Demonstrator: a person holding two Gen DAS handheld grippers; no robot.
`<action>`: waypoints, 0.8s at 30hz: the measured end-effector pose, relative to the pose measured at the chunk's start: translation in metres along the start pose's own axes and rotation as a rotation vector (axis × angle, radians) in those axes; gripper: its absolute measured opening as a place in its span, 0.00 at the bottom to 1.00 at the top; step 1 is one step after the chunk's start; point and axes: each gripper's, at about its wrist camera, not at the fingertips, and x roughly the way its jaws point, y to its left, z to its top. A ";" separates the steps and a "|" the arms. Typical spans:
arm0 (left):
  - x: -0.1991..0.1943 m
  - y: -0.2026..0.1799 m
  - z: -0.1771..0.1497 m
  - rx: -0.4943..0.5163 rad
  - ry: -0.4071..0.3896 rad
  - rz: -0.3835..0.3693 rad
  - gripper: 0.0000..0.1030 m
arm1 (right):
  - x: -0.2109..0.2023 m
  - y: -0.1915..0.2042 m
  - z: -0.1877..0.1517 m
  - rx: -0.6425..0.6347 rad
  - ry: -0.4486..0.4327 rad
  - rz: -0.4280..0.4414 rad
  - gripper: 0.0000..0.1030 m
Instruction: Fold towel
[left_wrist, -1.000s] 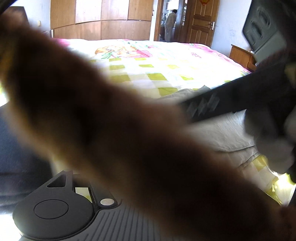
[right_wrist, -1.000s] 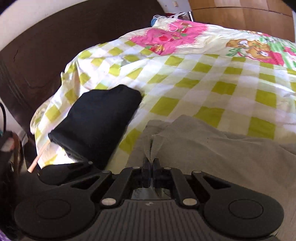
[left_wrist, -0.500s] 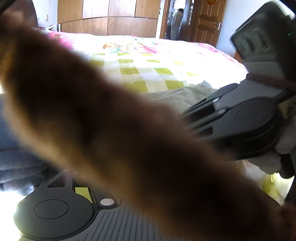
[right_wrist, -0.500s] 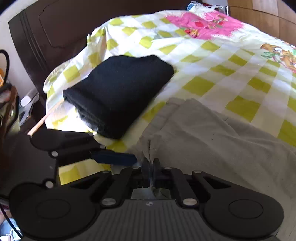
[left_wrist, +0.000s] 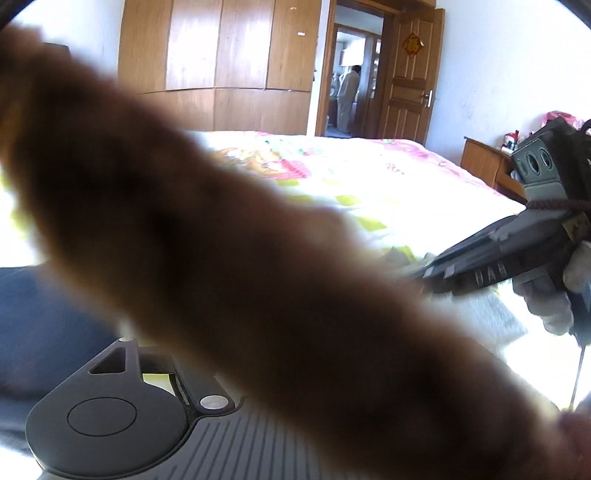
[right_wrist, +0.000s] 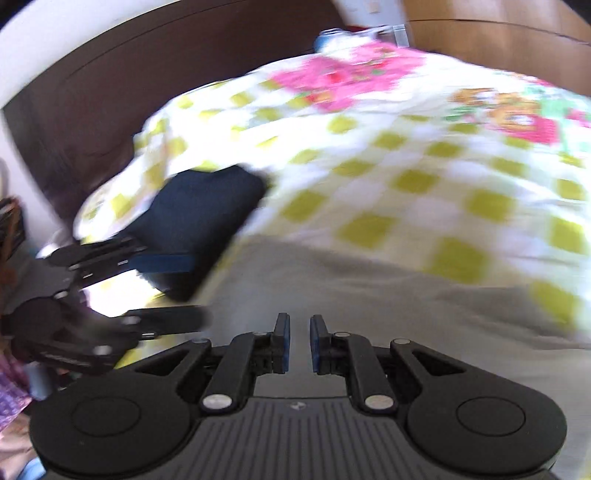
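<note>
both grippers, right gripper (right_wrist: 297, 343) and left gripper (right_wrist: 184, 288), jaws parted.

One grey towel (right_wrist: 369, 295), one dark folded cloth (right_wrist: 207, 210), one checked bedspread (right_wrist: 406, 166), two tongs (right_wrist: 297, 343) (right_wrist: 184, 288).

Bedroom: bed (right_wrist: 424, 192) with checked floral quilt, dark headboard (right_wrist: 110, 92), wooden wardrobe (left_wrist: 218, 66), open panelled door (left_wrist: 410, 81), white walls (left_wrist: 491, 74), sunlit.
</note>
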 end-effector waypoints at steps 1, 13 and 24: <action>0.011 -0.004 0.001 0.001 0.009 -0.012 0.71 | -0.006 -0.020 0.003 0.027 -0.011 -0.084 0.26; 0.080 -0.039 -0.007 0.057 0.172 -0.086 0.71 | 0.006 -0.130 0.011 0.116 0.047 -0.125 0.29; 0.086 -0.040 -0.007 0.056 0.188 -0.088 0.71 | 0.028 -0.125 0.023 -0.005 0.094 -0.103 0.26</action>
